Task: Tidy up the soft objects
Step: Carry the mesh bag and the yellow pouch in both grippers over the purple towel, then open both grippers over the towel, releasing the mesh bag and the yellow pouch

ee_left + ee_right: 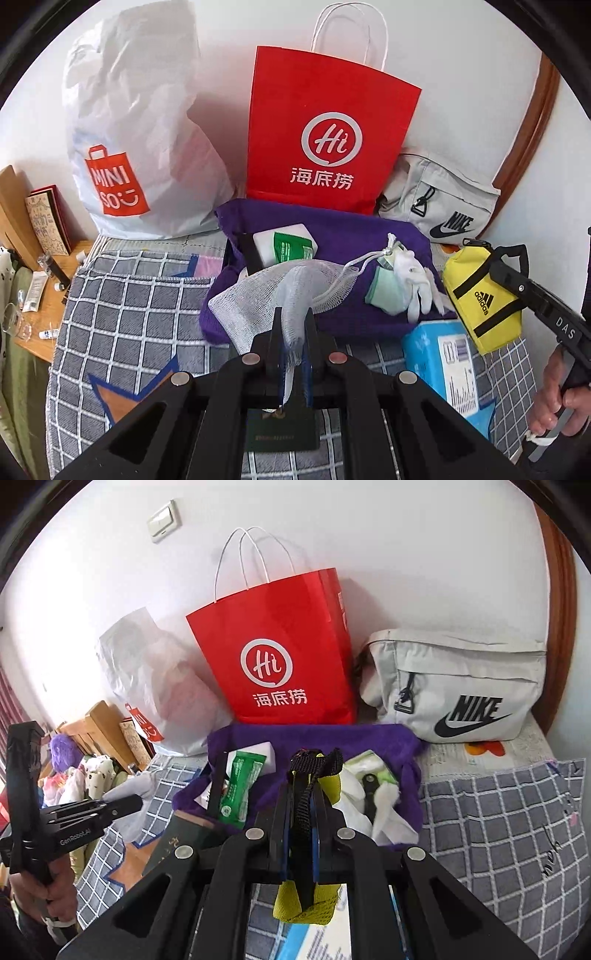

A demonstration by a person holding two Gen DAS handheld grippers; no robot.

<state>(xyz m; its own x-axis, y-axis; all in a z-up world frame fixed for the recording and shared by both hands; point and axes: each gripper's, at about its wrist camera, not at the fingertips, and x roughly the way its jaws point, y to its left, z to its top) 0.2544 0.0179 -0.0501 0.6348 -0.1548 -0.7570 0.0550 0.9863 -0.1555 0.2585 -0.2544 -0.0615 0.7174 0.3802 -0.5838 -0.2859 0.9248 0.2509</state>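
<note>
A bed covered with a grey and white checked quilt (pixel 122 302) is filling the view, backed by a white wall. The left hand-held gripper (pixel 293 317) is pinching a white mesh net pouch (pixel 258 295) between its closed fingers, the loose netting trailing forward onto a purple fleece blanket (pixel 332 229) that is lying on the bed. The right hand-held gripper (pixel 306 794) is clamping shut on the black webbing strap of a small yellow fabric pouch with a black logo (pixel 484 299), which is hanging just beside the blanket's right edge, above a light blue plastic packet (pixel 439 354). On the blanket are lying a white block with a green sachet (pixel 291 245) on it, a pale green face mask (pixel 388 295) and white cloth gloves (pixel 413 277). Behind the blanket, a red paper shopping bag with white rope handles (pixel 325 129) is standing upright against the wall, with a crumpled white plastic shopping bag bearing a red logo (pixel 140 140) to its left and a light grey fabric waist bag (pixel 454 686) to its right. A wooden bedside counter (pixel 40 325) on the far left is carrying small tubes and bottles.
</note>
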